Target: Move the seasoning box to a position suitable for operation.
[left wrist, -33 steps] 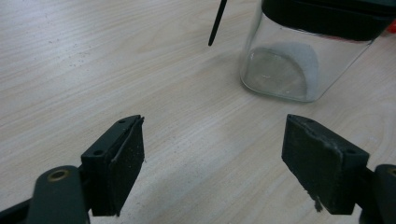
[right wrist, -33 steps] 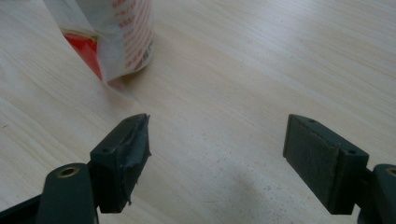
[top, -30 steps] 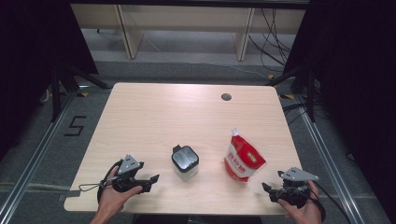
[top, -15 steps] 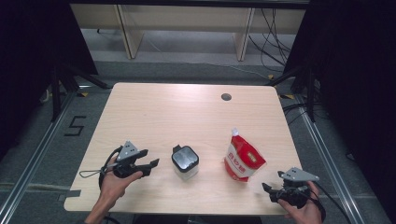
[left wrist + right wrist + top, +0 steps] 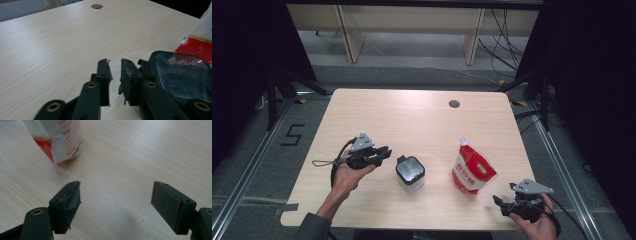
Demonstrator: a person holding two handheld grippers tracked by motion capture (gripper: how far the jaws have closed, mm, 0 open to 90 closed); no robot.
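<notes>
1. The lidded container (image 5: 410, 172), a small square box with a dark lid, stands on the table (image 5: 412, 120) near its front edge, just right of the left tool (image 5: 384, 151). In the left gripper view the box (image 5: 180, 75) sits right beside the right-hand jaw, apart from the narrow gap between the pads.
2. Compared with 1 second ago, the left hand (image 5: 347, 172) has come forward and up toward the box, and the left tool's jaws have just been closing; they now stand nearly together with nothing between them.
3. I judge this an approach to the box with the jaws not yet around it; they would have to part again to grasp it.
4. The right tool (image 5: 502, 204) rests at the front right corner, jaws wide apart and empty, near the red-and-white pouch (image 5: 472, 170).
5. The pouch carries red print (image 5: 71, 135); it is too blurred to read. No brand is legible on the box.
</notes>
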